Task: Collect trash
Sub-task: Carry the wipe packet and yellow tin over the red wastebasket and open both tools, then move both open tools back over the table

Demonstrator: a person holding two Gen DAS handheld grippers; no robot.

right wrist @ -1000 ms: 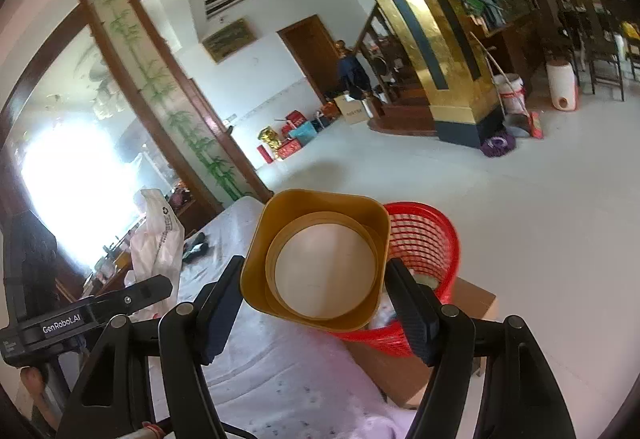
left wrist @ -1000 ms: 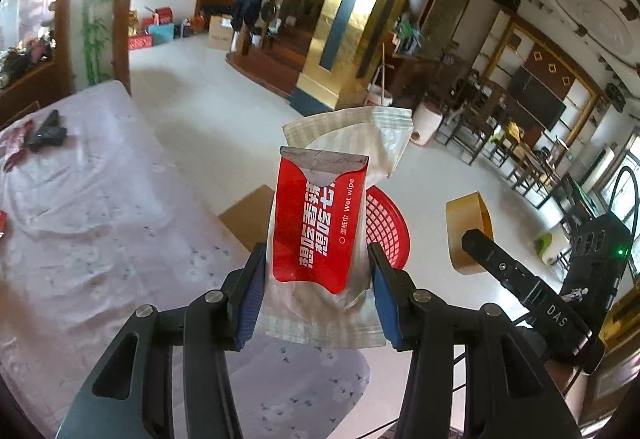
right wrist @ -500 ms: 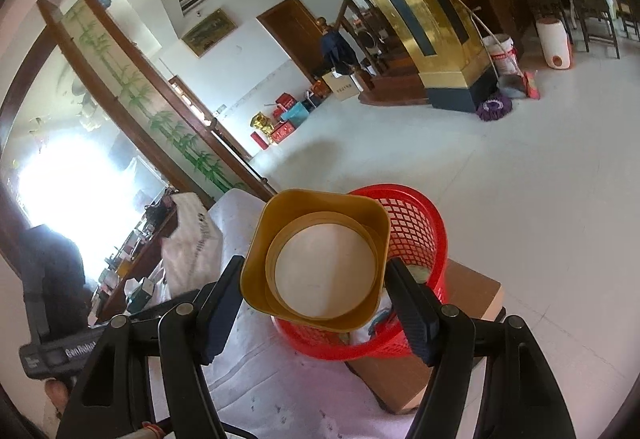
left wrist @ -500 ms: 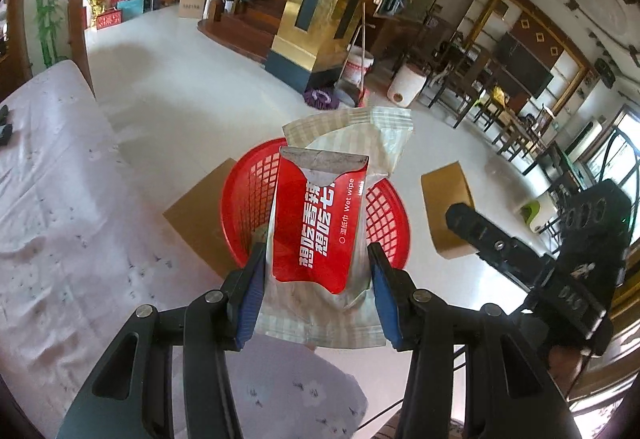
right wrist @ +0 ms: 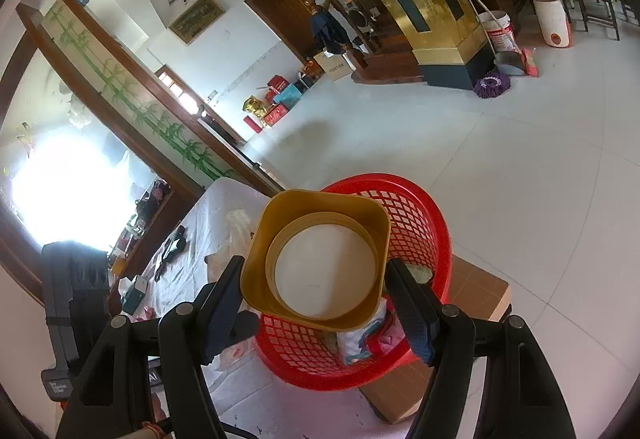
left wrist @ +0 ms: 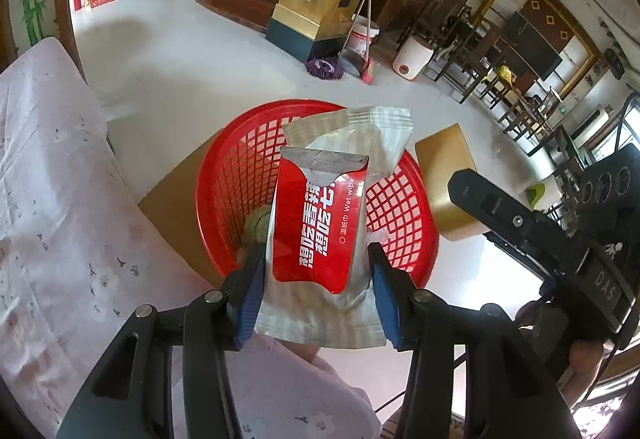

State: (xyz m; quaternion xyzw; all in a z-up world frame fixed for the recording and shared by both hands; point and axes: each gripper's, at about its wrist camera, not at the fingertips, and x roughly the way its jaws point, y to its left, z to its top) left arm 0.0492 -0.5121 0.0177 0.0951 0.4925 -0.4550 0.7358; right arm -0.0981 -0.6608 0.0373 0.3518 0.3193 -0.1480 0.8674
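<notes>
Red-and-silver wet wipe packet (left wrist: 320, 231) clamped upright in left claw (left wrist: 316, 295), directly above red basket (left wrist: 224, 179). Right claw (right wrist: 316, 303) grips gold cup (right wrist: 320, 263), beside basket rim.

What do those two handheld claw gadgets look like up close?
Both the left gripper and right gripper are matte black plastic frames with round silver pivot bolts and blue rubber finger pads. White "DAS" lettering marks the right one's housing. Thin black cables trail beneath.

Your left wrist view looked down close over the red basket (left wrist: 224, 191), and your right wrist view shared it (right wrist: 420, 215) from the opposite side.
</notes>
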